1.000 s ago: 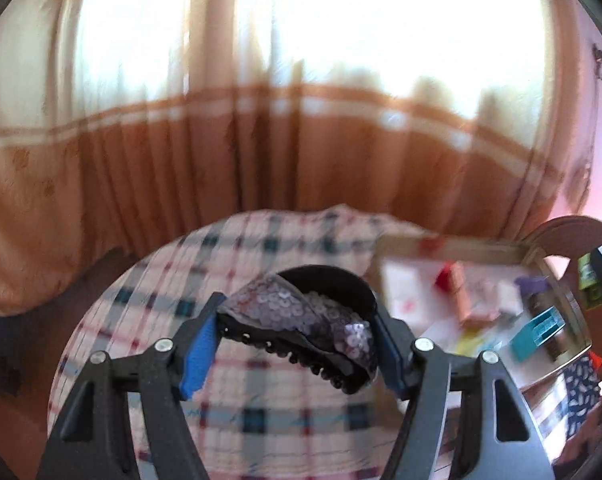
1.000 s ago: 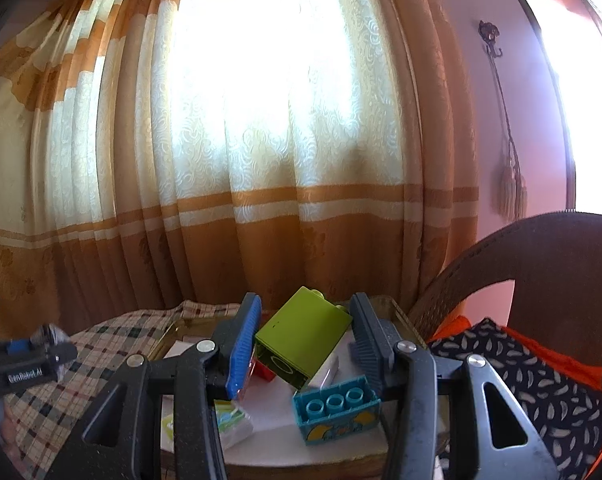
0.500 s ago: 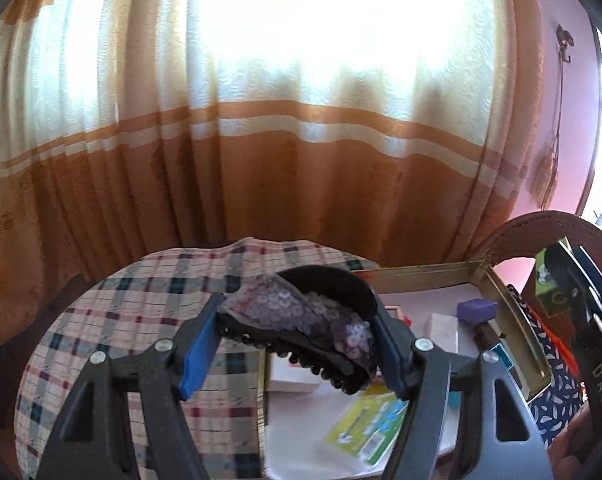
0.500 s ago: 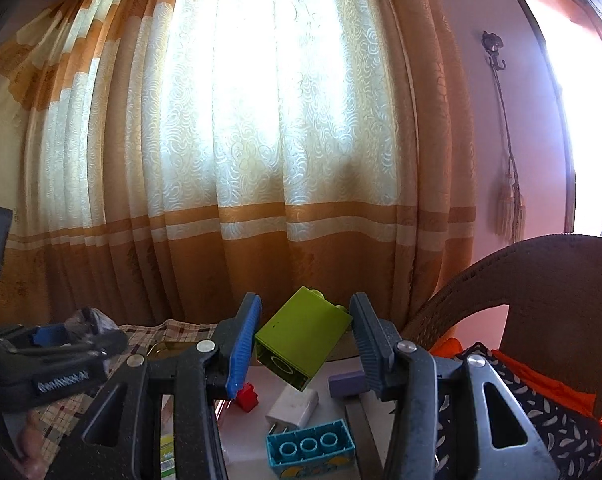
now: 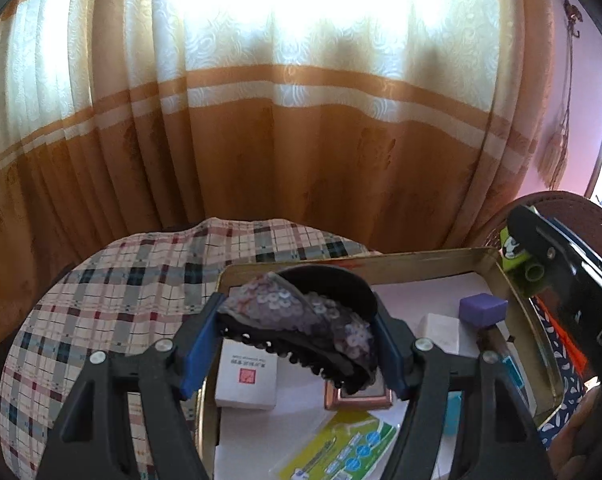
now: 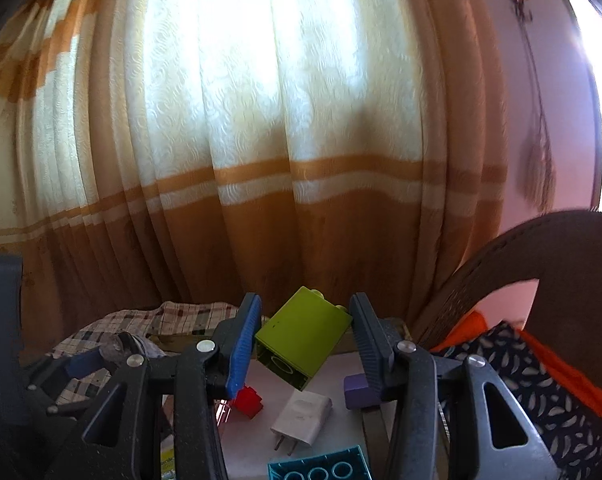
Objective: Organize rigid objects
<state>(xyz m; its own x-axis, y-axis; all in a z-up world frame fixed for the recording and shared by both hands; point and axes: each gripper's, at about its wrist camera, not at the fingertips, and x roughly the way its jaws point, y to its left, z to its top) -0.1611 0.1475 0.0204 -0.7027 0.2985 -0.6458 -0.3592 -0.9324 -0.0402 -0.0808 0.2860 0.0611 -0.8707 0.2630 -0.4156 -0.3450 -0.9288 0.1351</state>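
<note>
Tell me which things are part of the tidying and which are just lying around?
Part of the tidying:
- black sequinned hair claw clip, in the left hand-held gripper
- lime green plastic building block, in the right hand-held gripper
- shallow gold metal tray

Just lying around:
- orange and cream curtain
- plaid tablecloth

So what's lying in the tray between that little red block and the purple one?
A white plug, prongs toward the camera, lies between the red block and the purple block, seen in the right wrist view.
</note>
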